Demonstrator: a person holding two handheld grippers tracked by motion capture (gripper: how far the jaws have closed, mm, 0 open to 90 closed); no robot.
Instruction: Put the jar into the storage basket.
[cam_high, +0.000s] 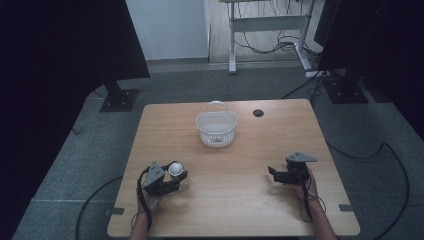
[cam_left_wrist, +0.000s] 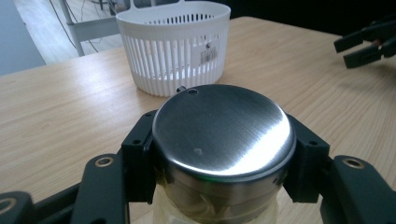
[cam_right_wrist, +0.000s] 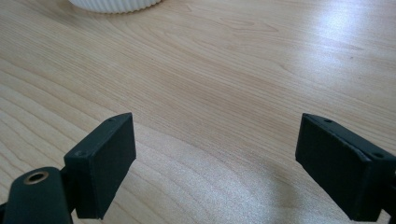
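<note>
Jar (cam_left_wrist: 223, 140) w/ shiny metal lid clamped between jaws of left gripper (cam_high: 176, 181), near front-left of wooden table (cam_high: 240, 210). Right gripper (cam_high: 274, 172) at front-right, jaws spread wide, nothing between, just bare wood under. White slotted basket (cam_high: 216, 128) farther back, mid-table, well apart from both.

Wooden table (cam_high: 235, 200); white slatted basket (cam_high: 216, 128) standing on it.

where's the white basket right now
In the high view the white basket sits at the table's far centre, left of the cable hole, beyond the jar held in the left gripper.
</note>
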